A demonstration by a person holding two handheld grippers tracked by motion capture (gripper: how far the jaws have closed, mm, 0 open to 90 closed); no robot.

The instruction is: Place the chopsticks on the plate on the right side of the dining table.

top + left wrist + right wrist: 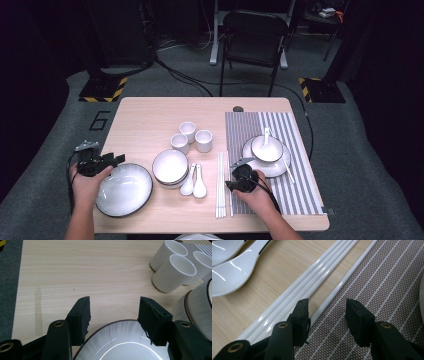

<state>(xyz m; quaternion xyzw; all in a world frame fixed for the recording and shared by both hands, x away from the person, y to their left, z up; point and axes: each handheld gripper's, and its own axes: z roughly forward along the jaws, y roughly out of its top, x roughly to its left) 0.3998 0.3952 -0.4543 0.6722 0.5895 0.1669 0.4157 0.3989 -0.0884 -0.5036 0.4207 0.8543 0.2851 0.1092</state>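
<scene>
Right gripper (327, 312), jaws apart, straddles a lone white chopstick (342, 285) at the striped mat's (382, 290) edge, three more chopsticks (312, 277) and two spoons (234, 270) alongside; left gripper (113, 312) gapes over a plate (117, 342).

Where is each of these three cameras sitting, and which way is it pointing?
High view: above the person's side, looking forward and down on the table; both forearms show.
Left gripper view: rides the left gripper, looking along open jaws over the large plate.
Right gripper view: rides the right gripper, open jaws over a lone chopstick.
Shared: high and left views show the cups.
</scene>
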